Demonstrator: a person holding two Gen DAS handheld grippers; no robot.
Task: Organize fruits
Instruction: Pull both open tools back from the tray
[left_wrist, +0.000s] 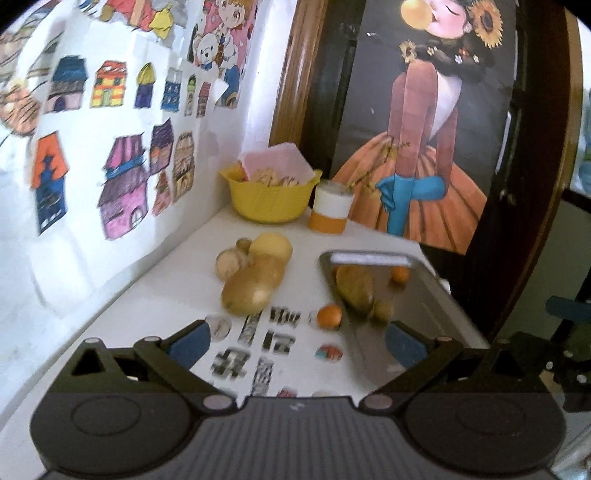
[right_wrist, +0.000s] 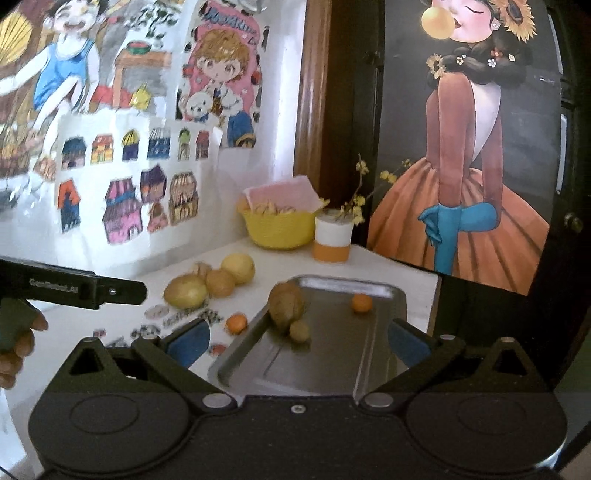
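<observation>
A metal tray (right_wrist: 332, 365) (left_wrist: 417, 295) lies on the white table and holds a large brown fruit (right_wrist: 286, 304) (left_wrist: 355, 288), a small greenish one (right_wrist: 299, 331) (left_wrist: 383, 309) and a small orange (right_wrist: 361, 303) (left_wrist: 400, 274). Another small orange (right_wrist: 236, 322) (left_wrist: 329, 315) sits on the table just left of the tray. Further left a cluster of yellow and brown fruits (left_wrist: 255, 273) (right_wrist: 210, 282) lies on the table. My left gripper (left_wrist: 297, 341) is open, above the table before the cluster. My right gripper (right_wrist: 298, 341) is open over the tray's near end, empty.
A yellow bowl (left_wrist: 269, 199) (right_wrist: 279, 225) with a pink lid and snacks stands at the back by the wall, next to a white and orange cup (left_wrist: 330, 208) (right_wrist: 331, 238). Stickers (left_wrist: 258, 347) cover the table. A hand (right_wrist: 16, 343) holds the left gripper body (right_wrist: 81, 288).
</observation>
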